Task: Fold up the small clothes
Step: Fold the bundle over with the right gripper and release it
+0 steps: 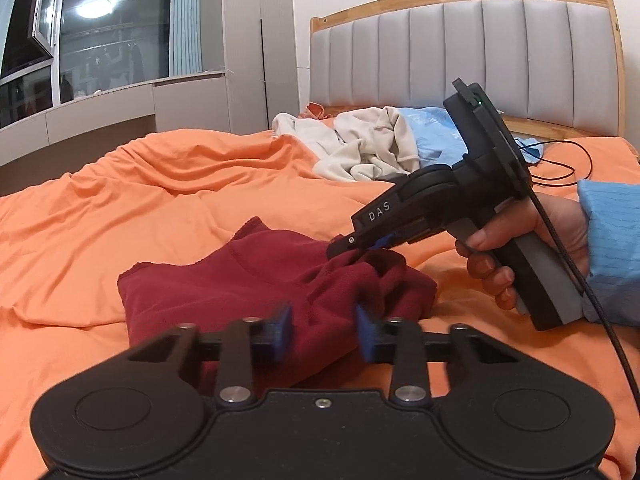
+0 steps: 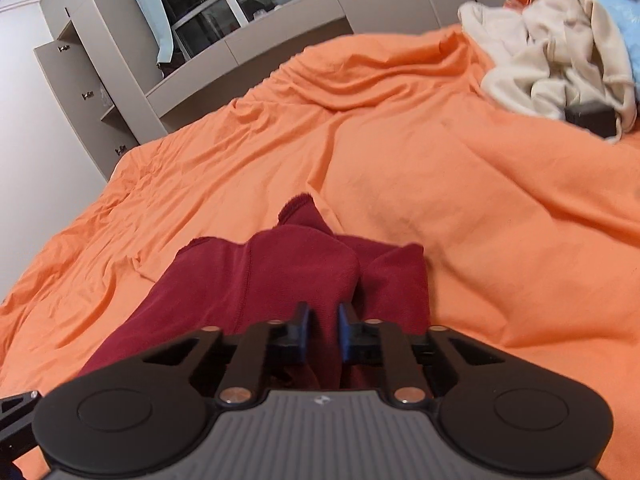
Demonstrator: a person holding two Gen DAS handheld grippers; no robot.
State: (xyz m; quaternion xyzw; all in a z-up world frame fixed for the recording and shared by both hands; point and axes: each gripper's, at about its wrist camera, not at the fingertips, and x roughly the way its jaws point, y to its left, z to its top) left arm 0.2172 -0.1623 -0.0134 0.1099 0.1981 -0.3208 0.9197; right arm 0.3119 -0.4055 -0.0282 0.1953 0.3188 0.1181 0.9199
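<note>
A maroon garment (image 1: 224,280) lies crumpled on the orange bed sheet (image 1: 160,184). In the left wrist view my left gripper (image 1: 324,330) is at its near edge. Its blue pads stand apart with a ridge of the cloth between them, and I see no firm pinch. My right gripper (image 1: 340,246), held by a hand (image 1: 520,240) in a blue sleeve, comes in from the right and is shut on a bunched fold at the garment's right side. In the right wrist view the garment (image 2: 280,264) runs up between the right gripper's (image 2: 322,332) narrow blue pads.
A heap of cream clothes (image 1: 368,144) and a light blue garment (image 1: 432,132) lie near the grey padded headboard (image 1: 480,48). A black cable (image 1: 560,164) trails over the sheet at the right. A dark object (image 2: 590,118) sits by the cream heap (image 2: 560,52). Grey cabinets stand beyond the bed's left side.
</note>
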